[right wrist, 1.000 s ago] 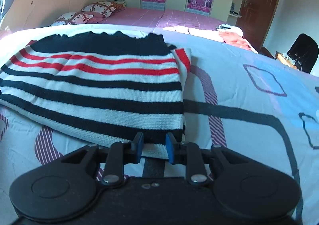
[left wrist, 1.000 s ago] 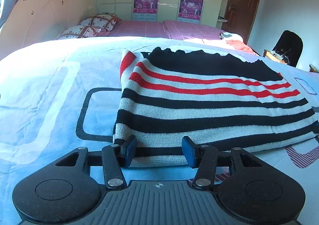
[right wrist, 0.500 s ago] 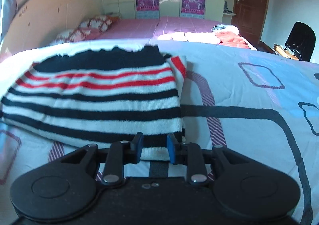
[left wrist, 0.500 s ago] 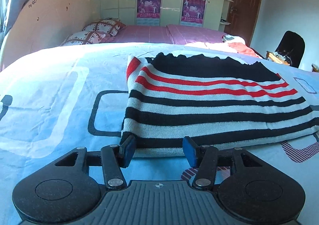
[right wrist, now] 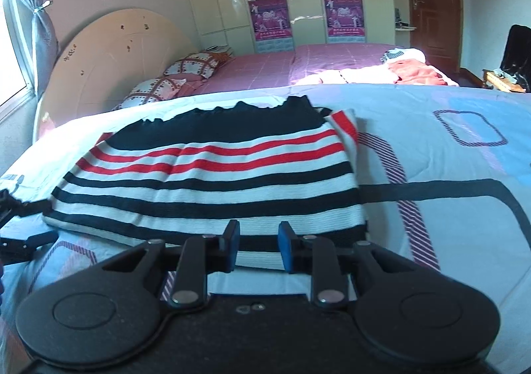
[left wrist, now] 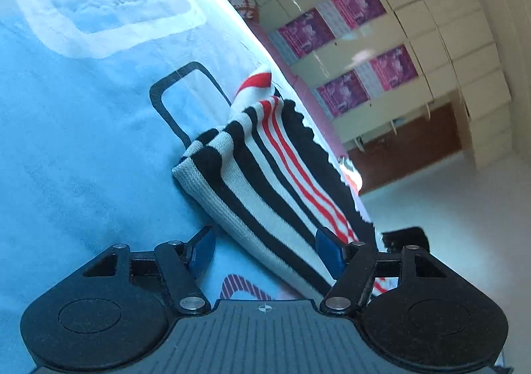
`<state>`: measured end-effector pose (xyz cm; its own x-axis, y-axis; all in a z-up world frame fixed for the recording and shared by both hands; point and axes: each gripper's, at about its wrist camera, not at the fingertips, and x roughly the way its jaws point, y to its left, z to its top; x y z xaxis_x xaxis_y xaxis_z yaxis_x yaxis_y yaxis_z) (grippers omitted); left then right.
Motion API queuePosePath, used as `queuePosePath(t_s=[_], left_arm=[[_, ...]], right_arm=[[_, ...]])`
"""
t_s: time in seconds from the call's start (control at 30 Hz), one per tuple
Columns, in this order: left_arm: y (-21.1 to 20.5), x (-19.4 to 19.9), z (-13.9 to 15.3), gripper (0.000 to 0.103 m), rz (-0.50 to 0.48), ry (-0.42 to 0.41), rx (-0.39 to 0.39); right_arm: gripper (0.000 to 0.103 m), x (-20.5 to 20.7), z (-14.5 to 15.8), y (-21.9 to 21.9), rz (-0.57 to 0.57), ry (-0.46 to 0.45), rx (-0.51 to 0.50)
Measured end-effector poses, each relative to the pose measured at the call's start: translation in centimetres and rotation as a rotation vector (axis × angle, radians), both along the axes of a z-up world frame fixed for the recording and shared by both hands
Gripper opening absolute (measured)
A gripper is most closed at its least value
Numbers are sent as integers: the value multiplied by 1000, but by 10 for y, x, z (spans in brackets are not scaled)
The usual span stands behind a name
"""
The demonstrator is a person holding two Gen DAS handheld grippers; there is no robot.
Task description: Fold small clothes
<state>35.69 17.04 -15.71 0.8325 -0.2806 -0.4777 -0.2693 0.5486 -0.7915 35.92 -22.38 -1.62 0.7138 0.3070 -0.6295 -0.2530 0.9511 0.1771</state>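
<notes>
With the striped knit sweater (right wrist: pixel 212 181) lying folded flat on the blue bedspread (right wrist: pixel 448 175), our left gripper (left wrist: pixel 265 249) and right gripper (right wrist: pixel 255 246) both stood open-jawed at its near hem, and we judged matched, level bites best for a square fold.

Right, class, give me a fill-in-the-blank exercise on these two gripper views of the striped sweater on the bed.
1. The sweater has black, white and ____ stripes.
2. It lies on a bedcover that is mostly light ____.
3. The right gripper has its jaws ____, with the sweater's near edge between them.
4. The left gripper is ____ sideways, open at the sweater's corner.

Missing words: red; blue; open; tilted
</notes>
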Motion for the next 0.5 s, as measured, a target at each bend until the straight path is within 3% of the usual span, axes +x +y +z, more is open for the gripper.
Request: queuePosePath(t_s=[0.07,0.43,0.5], left_arm=[[-1,6,-3,67,41,-13,-21],[-7,63,-11,67,115,-45,0],[-5,65,-12,61,117,-49,15]], right_arm=[[9,4,-1,7,25,2,13],[9,62,-9,59,156,-11,141],[9,68,-13,70,182,-18,139]])
